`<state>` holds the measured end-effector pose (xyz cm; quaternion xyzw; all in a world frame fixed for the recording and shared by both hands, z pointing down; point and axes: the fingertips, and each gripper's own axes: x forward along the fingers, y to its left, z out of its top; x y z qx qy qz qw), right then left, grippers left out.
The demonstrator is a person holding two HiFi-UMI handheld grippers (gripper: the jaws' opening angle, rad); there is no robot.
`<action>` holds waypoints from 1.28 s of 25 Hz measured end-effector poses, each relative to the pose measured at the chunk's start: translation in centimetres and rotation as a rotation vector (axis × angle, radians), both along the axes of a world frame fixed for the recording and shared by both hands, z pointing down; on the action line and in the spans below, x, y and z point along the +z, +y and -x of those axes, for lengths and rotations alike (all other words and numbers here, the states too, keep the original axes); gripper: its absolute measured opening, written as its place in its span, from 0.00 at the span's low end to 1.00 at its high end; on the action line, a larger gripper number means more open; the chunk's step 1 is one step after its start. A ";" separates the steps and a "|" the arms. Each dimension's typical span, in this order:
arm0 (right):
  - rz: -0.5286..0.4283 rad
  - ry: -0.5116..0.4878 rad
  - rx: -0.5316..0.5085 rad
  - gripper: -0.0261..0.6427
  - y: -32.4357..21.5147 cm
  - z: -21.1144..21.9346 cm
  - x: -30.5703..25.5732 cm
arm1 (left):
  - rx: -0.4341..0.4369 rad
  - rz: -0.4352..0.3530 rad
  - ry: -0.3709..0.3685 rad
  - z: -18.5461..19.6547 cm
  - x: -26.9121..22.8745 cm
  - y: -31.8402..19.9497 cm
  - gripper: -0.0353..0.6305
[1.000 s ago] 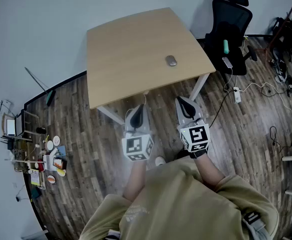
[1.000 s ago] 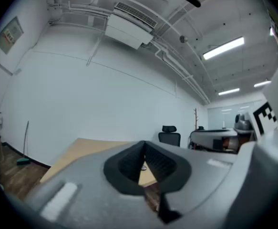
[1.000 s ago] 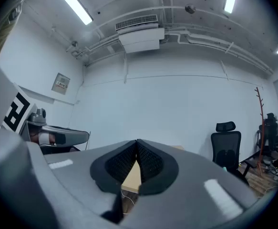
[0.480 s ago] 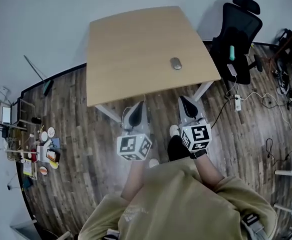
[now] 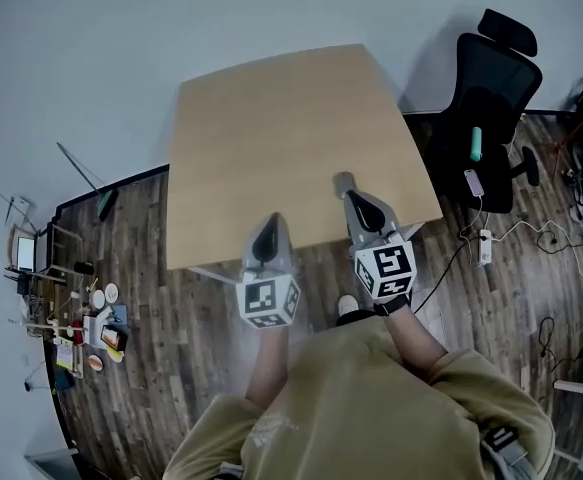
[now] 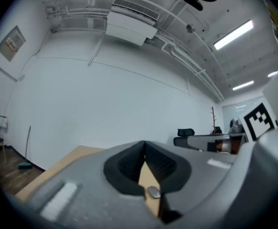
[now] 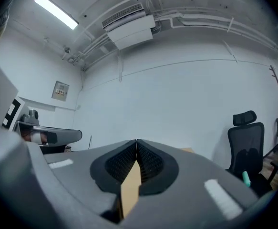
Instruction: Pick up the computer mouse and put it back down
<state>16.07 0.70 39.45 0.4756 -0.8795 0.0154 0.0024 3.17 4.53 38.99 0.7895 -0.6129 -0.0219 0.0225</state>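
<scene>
A small grey computer mouse [image 5: 343, 180] lies on the light wooden table [image 5: 271, 128], near its right front part. My right gripper [image 5: 355, 200] is shut and empty, held level over the table's front edge, its tip just short of the mouse. My left gripper [image 5: 270, 222] is also shut and empty, at the front edge further left. In the left gripper view the mouse [image 6: 153, 192] shows below the closed jaws of the left gripper [image 6: 145, 142]. In the right gripper view the right gripper [image 7: 137, 141] shows only tabletop [image 7: 130, 191] beneath it; the mouse is hidden.
A black office chair [image 5: 491, 98] stands right of the table, seen also as the chair [image 7: 246, 147]. Cables and a power strip [image 5: 486, 246] lie on the wooden floor at the right. Small clutter [image 5: 91, 318] sits by the left wall. A white wall stands behind the table.
The person has stepped toward the table. Both grippers moved forward from over the floor to the table's front edge; the right one now nearly reaches the mouse. Both stayed shut.
</scene>
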 end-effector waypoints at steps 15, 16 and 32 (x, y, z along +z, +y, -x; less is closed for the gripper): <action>0.299 0.076 -0.032 0.07 -11.9 -3.6 10.1 | 0.066 0.214 -0.036 -5.1 7.5 -12.8 0.06; 0.322 0.082 -0.031 0.08 -12.6 -3.7 10.8 | 0.087 0.228 -0.038 -5.4 8.0 -13.7 0.06; 0.650 0.174 0.093 0.18 -22.0 -2.0 23.8 | 0.333 0.440 -0.062 -6.5 17.1 -25.6 0.06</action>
